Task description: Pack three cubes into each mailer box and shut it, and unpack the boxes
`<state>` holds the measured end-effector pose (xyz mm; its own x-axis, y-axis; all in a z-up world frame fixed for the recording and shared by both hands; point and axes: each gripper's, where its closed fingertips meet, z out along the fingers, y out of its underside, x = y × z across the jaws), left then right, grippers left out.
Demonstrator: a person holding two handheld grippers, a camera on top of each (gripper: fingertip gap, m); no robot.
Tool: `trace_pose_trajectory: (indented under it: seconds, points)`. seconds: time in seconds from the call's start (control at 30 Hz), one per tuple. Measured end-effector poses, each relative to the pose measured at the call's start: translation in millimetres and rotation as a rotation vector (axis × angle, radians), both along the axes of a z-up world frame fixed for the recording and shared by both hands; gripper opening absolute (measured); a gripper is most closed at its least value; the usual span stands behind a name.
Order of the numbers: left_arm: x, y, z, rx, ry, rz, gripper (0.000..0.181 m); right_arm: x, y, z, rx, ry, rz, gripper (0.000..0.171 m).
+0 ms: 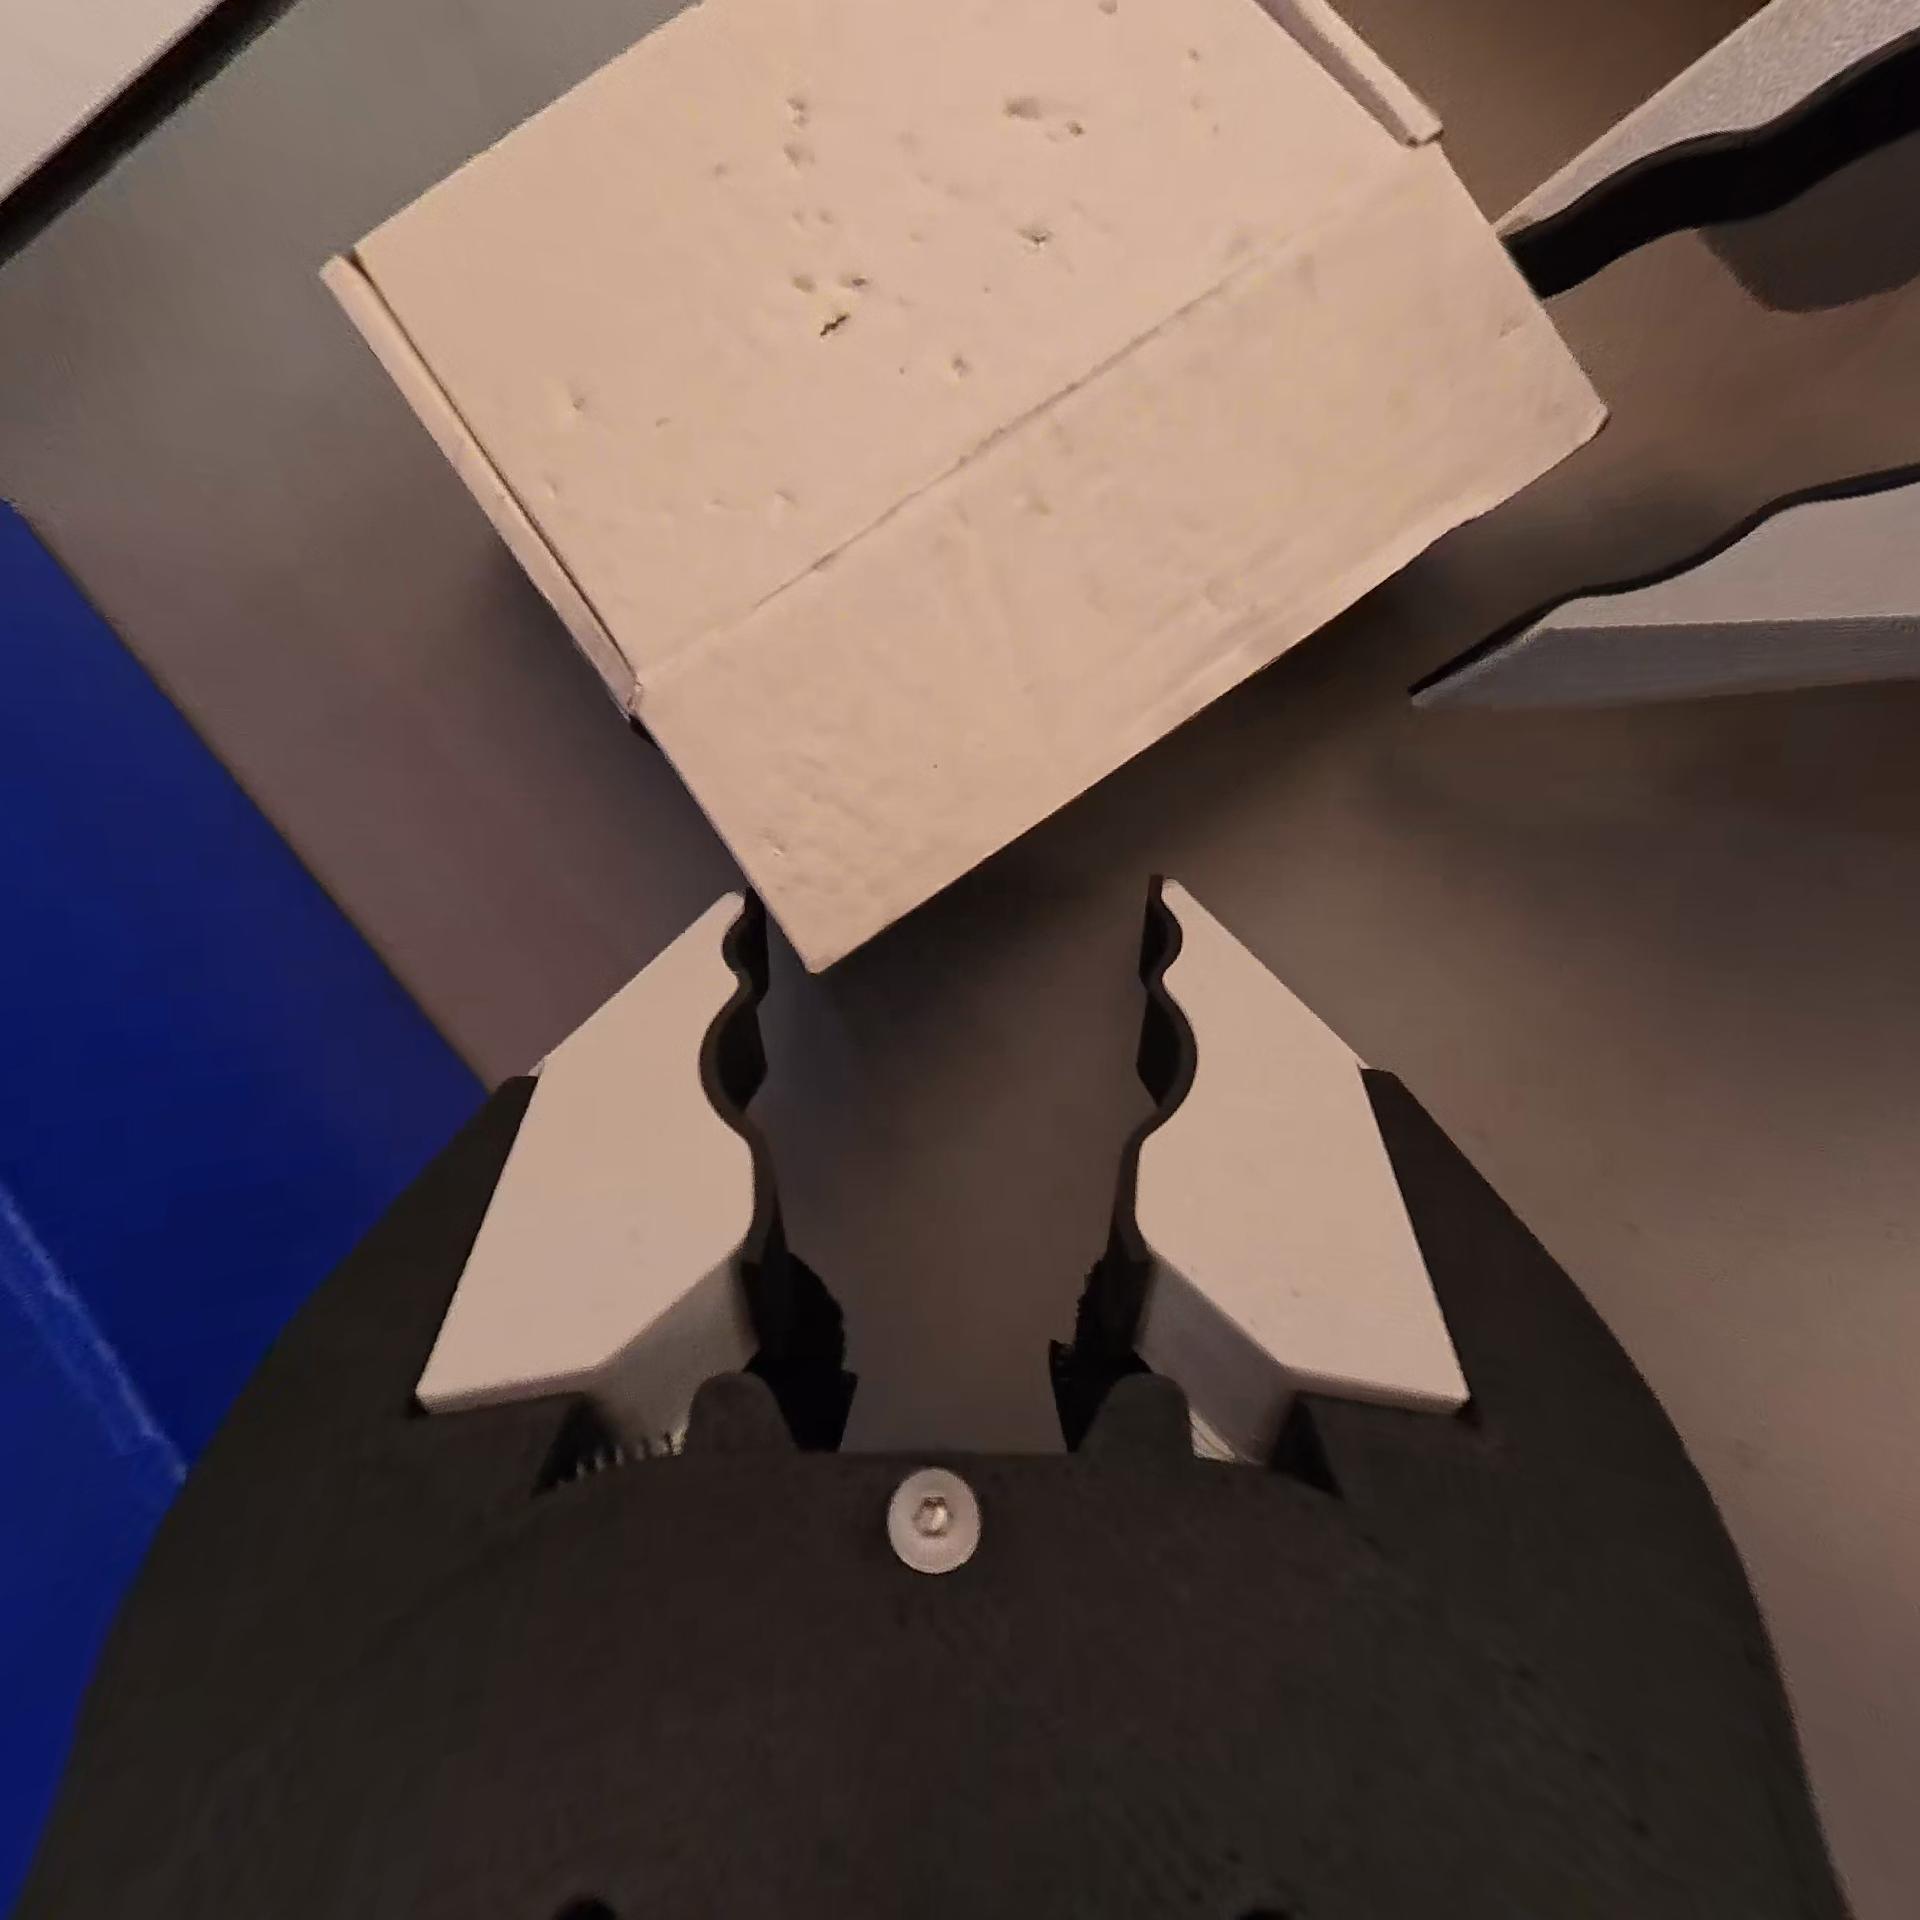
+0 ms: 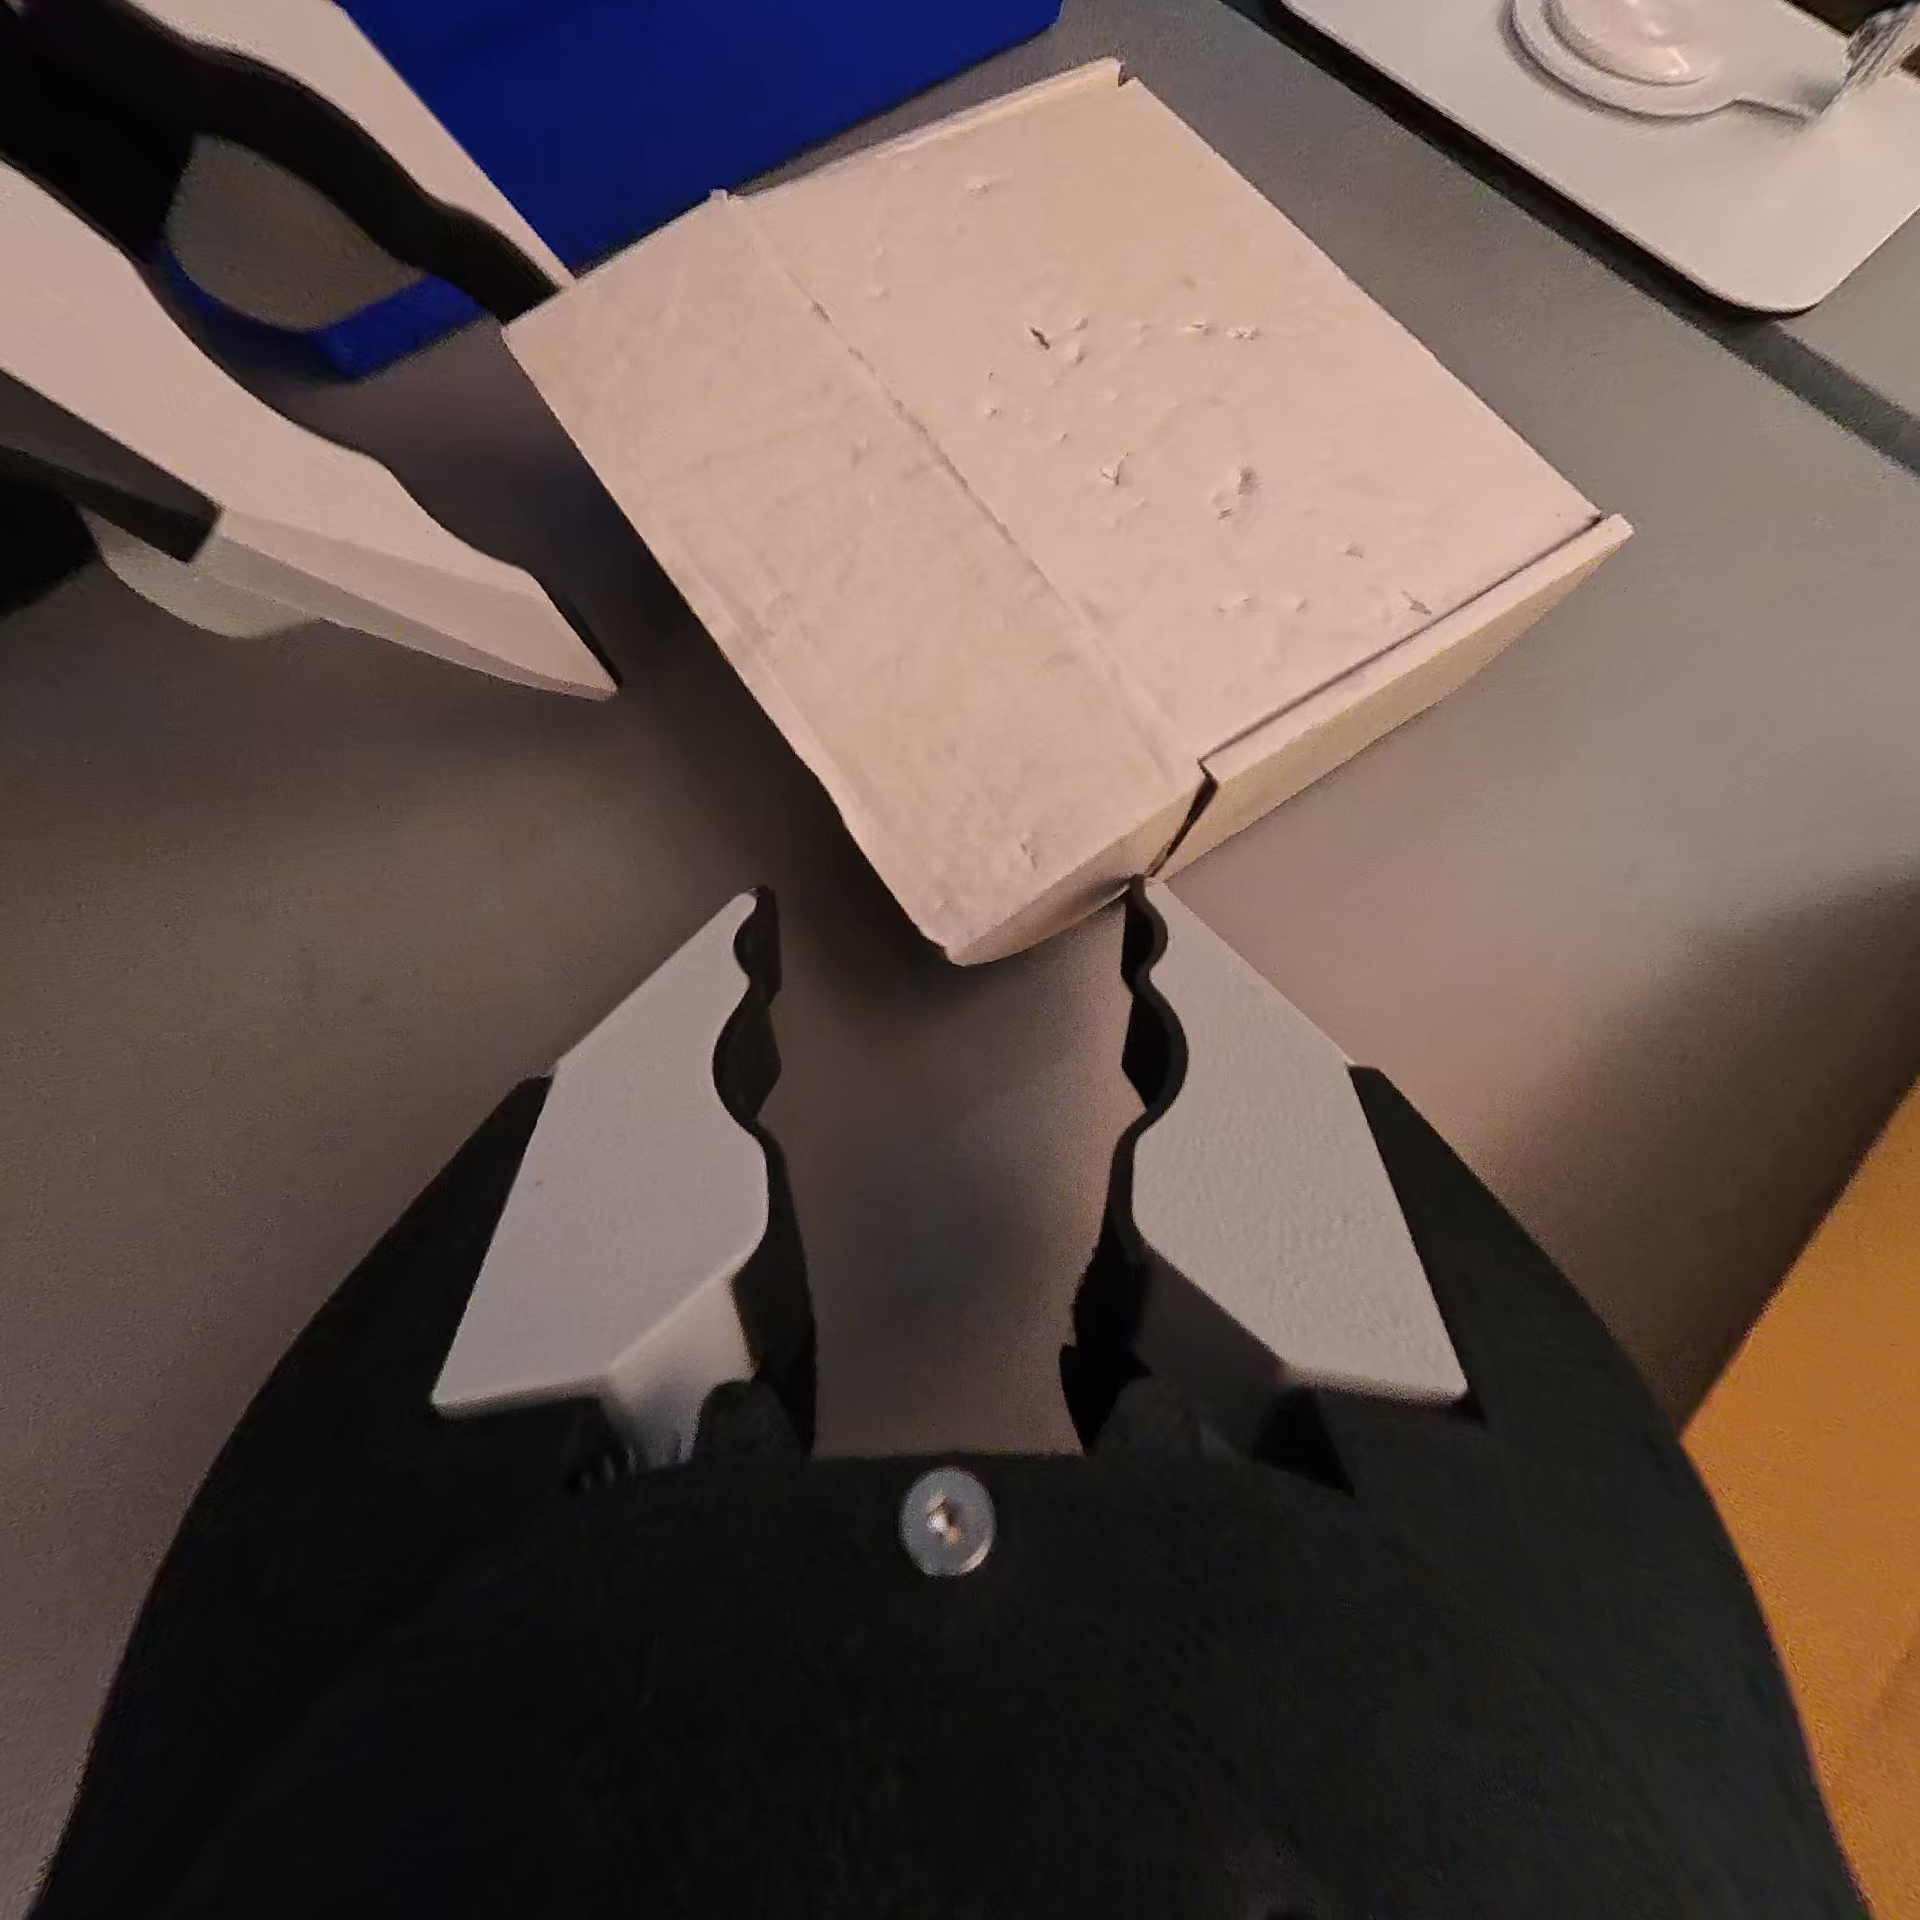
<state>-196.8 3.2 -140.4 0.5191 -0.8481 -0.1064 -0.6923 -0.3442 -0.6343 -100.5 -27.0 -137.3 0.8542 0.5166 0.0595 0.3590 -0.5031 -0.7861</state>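
White fingers [image 1: 623, 1143] spread beside mailer box [image 1: 935, 468].

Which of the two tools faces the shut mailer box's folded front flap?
The left tool: the mailer box's flap panel lies just ahead of it. The right tool points at a corner beside the end wall.

closed mailer box [image 1: 935, 499] contents hidden

The left gripper [image 1: 951, 914] points toward 12 o'clock in its own view, its jaws parted with nothing between them. The right gripper [image 2: 945, 904] also points toward 12 o'clock, jaws likewise parted and empty. In the right wrist view the left gripper enters from 10 o'clock, its fingers [image 2: 416, 582] spread.
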Motion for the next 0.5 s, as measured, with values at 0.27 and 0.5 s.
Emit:
trace_pose_trajectory:
  seconds: [0.27,0.5]
  points:
    - [0.0,1.0,-0.6,-0.046,-0.032,0.004,0.073,-0.3,0.2,7.0,-0.031,0.13,-0.017,0.067]
    - [7.2,-0.9,0.8,-0.131,-0.089,-0.013,0.083,-8.1,2.2,9.9,-0.062,0.242,-0.017,0.079]
